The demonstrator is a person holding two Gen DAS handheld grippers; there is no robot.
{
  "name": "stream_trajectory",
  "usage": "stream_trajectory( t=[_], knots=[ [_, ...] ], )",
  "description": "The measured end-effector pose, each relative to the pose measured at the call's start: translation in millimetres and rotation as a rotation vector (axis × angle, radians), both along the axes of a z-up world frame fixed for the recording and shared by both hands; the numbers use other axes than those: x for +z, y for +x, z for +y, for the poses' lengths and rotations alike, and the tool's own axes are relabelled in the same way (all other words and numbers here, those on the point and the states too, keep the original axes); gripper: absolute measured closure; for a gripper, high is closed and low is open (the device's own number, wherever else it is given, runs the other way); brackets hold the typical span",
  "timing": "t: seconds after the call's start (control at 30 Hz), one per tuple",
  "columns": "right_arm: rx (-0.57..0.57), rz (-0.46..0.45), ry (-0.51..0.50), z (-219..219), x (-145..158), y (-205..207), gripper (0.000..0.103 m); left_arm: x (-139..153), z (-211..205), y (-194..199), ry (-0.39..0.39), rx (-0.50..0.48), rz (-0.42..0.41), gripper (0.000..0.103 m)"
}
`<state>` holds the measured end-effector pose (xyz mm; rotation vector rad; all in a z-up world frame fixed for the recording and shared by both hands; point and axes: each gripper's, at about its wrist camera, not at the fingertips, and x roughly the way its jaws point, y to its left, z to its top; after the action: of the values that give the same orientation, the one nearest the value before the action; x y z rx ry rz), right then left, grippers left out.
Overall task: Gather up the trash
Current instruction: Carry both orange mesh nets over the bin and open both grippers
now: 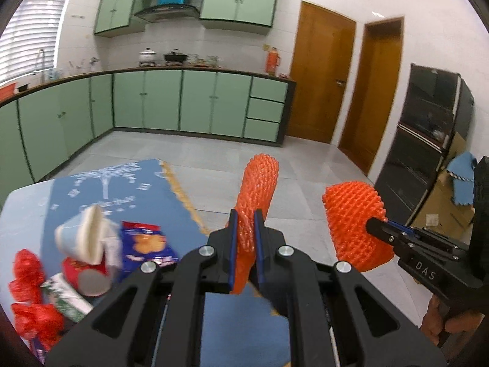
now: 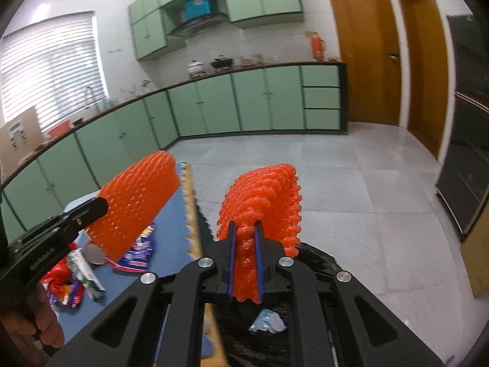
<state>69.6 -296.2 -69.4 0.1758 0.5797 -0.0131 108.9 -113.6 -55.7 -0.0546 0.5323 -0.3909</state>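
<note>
The two orange foam-net fruit sleeves, one [image 1: 258,202] in the left gripper [image 1: 244,229] and one [image 2: 262,202] in the right gripper [image 2: 244,238], look feather-light, soft and springy, so pinching a flattened end seems the surest hold. Each gripper's jaws are nearly together, squeezing its sleeve's lower end, both sleeves held aloft past the blue-clothed table's [image 1: 183,211] edge. More litter, including a white paper cup [image 1: 81,235] and a blue snack packet [image 1: 146,241], lies on the table, while a black bin bag [image 2: 259,342] appears to sit below the right gripper.

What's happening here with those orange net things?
A person is clearing trash off a table in a kitchen, with a gripper in each hand. The left gripper is shut on one orange foam net, the right gripper on another foam net. A paper cup, snack bag and red wrappers remain on the table.
</note>
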Motion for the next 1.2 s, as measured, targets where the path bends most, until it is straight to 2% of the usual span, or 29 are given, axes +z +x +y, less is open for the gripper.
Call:
stream_trajectory(
  t=[0.4,0.73,0.8,0.87,0.93,1.0,1.07,1.13,1.2],
  knots=[
    [-0.091,0.094,0.01,-46,-40,3,0.092,-49,-75,37,0.016,-0.123,0.106,0.094],
    [-0.114,0.183,0.011,-63,-80,28,0.092,-85,-100,62,0.049,-0.158,0.202,0.087],
    [-0.107,0.22,0.006,-70,-93,38,0.089,-90,-99,67,0.049,-0.157,0.228,0.084],
    [-0.116,0.248,-0.001,-73,-103,43,0.085,-91,-97,68,0.04,-0.153,0.239,0.07],
    [-0.121,0.263,0.007,-75,-107,45,0.083,-91,-93,67,0.036,-0.15,0.236,0.062],
    [-0.129,0.263,0.009,-76,-106,45,0.075,-90,-92,67,0.041,-0.147,0.231,0.061],
    [-0.14,0.252,0.004,-77,-101,44,0.062,-86,-89,65,0.033,-0.141,0.226,0.061],
    [-0.142,0.234,0.001,-73,-94,42,0.059,-79,-81,62,0.025,-0.127,0.207,0.061],
    [-0.138,0.216,-0.005,-71,-86,42,0.049,-69,-72,58,0.027,-0.107,0.179,0.061]
  ],
)
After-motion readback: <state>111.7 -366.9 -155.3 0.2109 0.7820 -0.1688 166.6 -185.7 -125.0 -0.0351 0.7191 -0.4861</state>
